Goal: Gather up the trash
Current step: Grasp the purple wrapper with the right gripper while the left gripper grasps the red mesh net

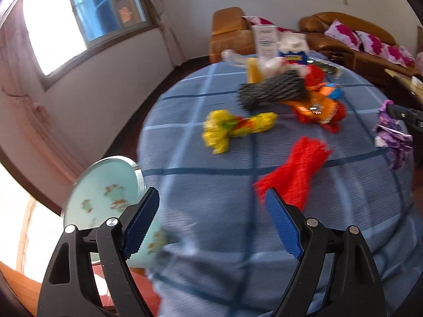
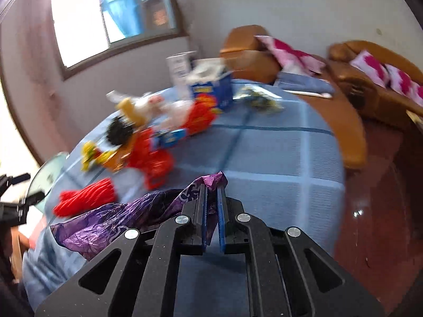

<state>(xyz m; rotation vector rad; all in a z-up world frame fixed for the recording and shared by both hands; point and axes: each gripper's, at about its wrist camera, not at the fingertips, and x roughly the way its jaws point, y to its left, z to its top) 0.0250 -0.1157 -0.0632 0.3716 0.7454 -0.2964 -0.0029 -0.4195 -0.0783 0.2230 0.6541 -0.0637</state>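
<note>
My right gripper (image 2: 211, 192) is shut on a crumpled purple wrapper (image 2: 116, 224) and holds it over the near edge of the blue checked tablecloth (image 2: 277, 158); the wrapper also shows in the left wrist view (image 1: 394, 132). My left gripper (image 1: 211, 200) is open and empty above the table's near edge. Ahead of it lie a red net (image 1: 293, 171), a yellow wrapper (image 1: 232, 129), a black net (image 1: 272, 89) and an orange-red wrapper (image 1: 317, 108). The red net (image 2: 87, 198) also shows left of the right gripper.
A blue carton (image 2: 211, 92), a white box (image 1: 267, 39) and a green packet (image 2: 259, 97) stand at the table's far side. A round glass stool top (image 1: 103, 187) sits beside the table at left. Brown sofas (image 1: 364, 42) with pink cushions line the back wall.
</note>
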